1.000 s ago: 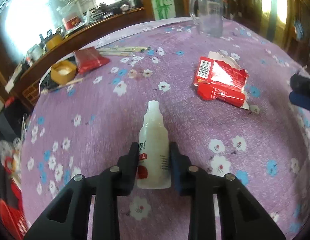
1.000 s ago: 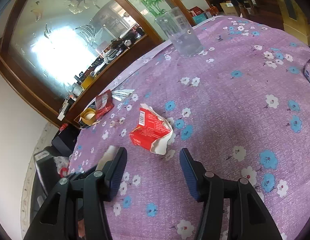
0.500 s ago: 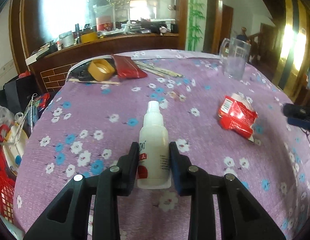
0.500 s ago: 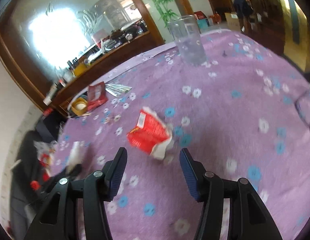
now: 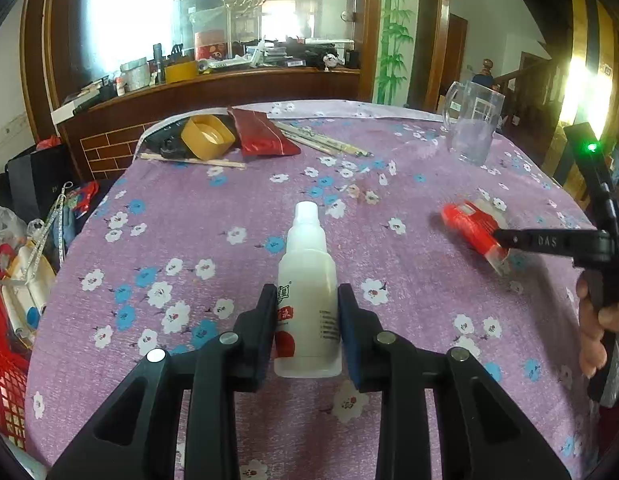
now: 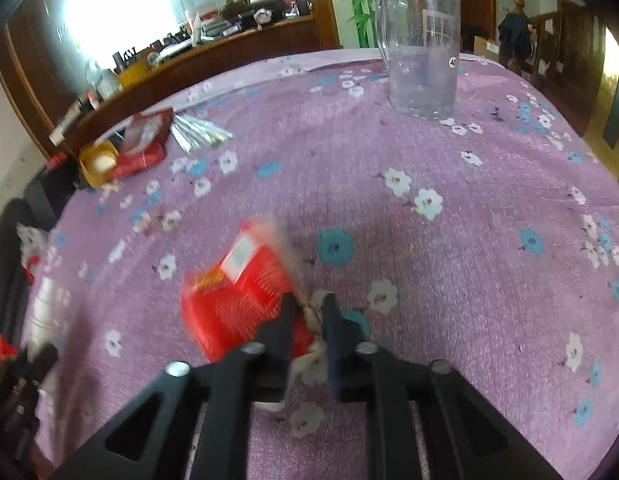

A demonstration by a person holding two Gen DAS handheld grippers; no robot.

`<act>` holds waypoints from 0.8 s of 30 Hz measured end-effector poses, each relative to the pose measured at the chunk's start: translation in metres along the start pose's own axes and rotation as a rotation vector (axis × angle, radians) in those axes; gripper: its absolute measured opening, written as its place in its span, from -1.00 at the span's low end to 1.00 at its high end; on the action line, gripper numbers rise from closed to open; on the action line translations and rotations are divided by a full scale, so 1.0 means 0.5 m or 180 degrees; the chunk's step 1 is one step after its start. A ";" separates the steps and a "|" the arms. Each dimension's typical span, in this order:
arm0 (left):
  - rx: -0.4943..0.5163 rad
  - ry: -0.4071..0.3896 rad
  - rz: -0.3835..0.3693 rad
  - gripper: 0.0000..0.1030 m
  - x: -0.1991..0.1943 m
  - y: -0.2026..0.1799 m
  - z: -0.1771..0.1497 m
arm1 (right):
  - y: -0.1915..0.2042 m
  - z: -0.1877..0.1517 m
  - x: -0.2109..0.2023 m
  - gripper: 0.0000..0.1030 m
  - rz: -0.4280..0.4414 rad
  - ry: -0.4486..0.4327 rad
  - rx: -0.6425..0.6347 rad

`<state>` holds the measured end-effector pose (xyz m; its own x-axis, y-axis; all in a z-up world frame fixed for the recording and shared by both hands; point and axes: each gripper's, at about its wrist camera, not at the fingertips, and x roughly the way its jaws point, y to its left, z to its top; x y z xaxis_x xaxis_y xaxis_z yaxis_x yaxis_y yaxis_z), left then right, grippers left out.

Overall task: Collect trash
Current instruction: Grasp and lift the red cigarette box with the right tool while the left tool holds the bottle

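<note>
Trash wrapper [image 6: 237, 300] (torn edge only) sits pinched in the just-closed right gripper [image 6: 309, 312]; it may tear free. At six o'clock, left gripper [image 5: 307, 312] clamps the bottle [image 5: 307, 280].

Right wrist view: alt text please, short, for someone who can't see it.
The right gripper has just closed its fingers on the torn edge of a crumpled red wrapper lying on a purple floral tablecloth. A clear glass mug stands at the far side.

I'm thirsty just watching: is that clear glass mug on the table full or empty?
Empty, as far as shows: the glass mug stands upright on the purple tablecloth, and the view straight through it shows no liquid line.
</note>
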<state>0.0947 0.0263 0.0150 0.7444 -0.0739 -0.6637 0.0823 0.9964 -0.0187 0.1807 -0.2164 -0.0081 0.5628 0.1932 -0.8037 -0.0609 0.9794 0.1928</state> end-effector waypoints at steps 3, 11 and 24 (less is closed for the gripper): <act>0.0019 -0.0035 0.0048 -0.44 -0.004 -0.003 0.000 | 0.016 -0.015 -0.021 -0.89 0.0044 -0.0049 -0.0007; 0.0027 -0.0183 0.0246 -0.44 -0.016 0.000 0.001 | 0.110 -0.078 -0.136 -0.90 0.0081 -0.0619 -0.0037; 0.0064 -0.0410 0.0434 -0.44 -0.040 -0.003 0.006 | 0.118 -0.110 -0.145 -0.90 0.0250 -0.0949 -0.0059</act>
<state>0.0818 0.0260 0.0307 0.8281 0.0560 -0.5578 -0.0129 0.9966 0.0808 0.0909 -0.1693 0.0304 0.7727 0.2450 -0.5856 -0.1273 0.9636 0.2351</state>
